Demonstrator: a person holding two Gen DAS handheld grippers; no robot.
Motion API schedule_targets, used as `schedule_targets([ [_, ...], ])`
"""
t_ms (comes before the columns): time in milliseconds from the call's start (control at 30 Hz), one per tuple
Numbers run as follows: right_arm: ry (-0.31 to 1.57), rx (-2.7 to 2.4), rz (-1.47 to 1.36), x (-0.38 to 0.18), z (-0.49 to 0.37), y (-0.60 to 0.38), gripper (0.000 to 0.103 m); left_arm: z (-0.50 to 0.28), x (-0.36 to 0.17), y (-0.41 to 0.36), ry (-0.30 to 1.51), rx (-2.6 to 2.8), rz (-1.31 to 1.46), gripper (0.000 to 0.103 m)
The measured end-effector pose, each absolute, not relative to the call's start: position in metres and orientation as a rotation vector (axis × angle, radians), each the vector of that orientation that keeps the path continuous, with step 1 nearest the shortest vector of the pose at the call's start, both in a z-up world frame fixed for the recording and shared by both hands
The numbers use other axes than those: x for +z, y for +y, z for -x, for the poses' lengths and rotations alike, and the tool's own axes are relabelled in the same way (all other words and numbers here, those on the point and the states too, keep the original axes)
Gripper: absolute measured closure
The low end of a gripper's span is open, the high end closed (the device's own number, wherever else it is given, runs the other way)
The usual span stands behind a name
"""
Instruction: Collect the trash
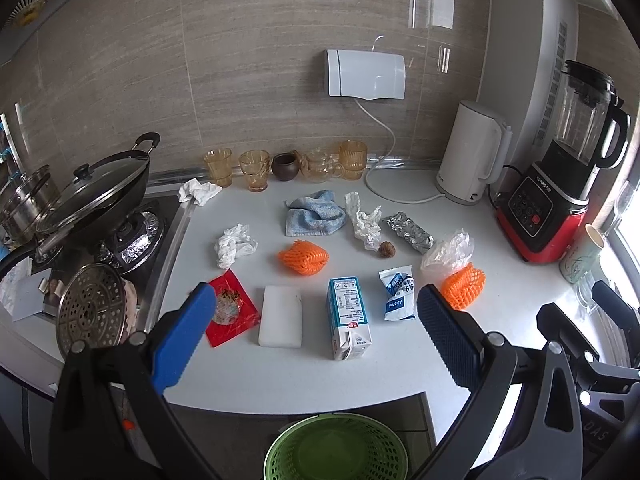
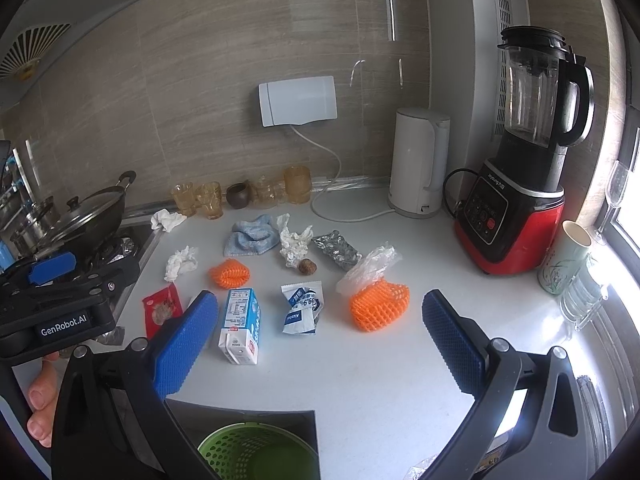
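Both hand-held grippers hover above the near edge of a white tabletop (image 1: 400, 376). The left hand-held gripper (image 1: 316, 320) has its blue pads spread wide and grips nothing; the right hand-held gripper (image 2: 320, 332) is likewise wide and empty.

The trash lies scattered on the tabletop. Near row, from the left: a red snack wrapper (image 1: 234, 310), a white foam block (image 1: 280, 316), a blue-and-white milk carton (image 1: 348, 318) lying on its side, and a crumpled alcohol-wipe packet (image 1: 398, 294). Right of the packet, an orange foam fruit net (image 1: 464, 284) touches a clear plastic bag (image 1: 448, 250). A second orange foam net (image 1: 304, 257) lies at the centre. Behind it are crumpled white tissues (image 1: 234, 244), a blue cloth (image 1: 314, 213), a twisted white wrapper (image 1: 366, 220), a small brown nut-like lump (image 1: 387, 249) and a foil packet (image 1: 408, 230). Another tissue (image 1: 198, 191) lies beside the stove.

A green perforated basket (image 1: 336, 450) stands below the tabletop's near edge.

Along the wall stand amber glasses (image 1: 218, 166), a white kettle (image 1: 472, 152) and a red-based blender (image 1: 560, 184). A lidded wok (image 1: 100, 184) sits on the stove at the left.
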State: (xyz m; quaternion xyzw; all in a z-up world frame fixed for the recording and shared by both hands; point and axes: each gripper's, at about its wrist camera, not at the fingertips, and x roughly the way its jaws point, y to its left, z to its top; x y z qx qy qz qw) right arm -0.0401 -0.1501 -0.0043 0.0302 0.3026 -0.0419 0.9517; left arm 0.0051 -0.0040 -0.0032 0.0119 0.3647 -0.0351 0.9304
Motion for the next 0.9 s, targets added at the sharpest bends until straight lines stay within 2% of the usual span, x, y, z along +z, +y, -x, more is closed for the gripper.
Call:
schedule_targets([
  [900, 0.618, -0.087, -0.062, -0.0040, 0.0391, -0.1499, 0.002, -0.0029, -0.0070, -0.0024, 0.744, -0.074, -0.029, 0.006],
])
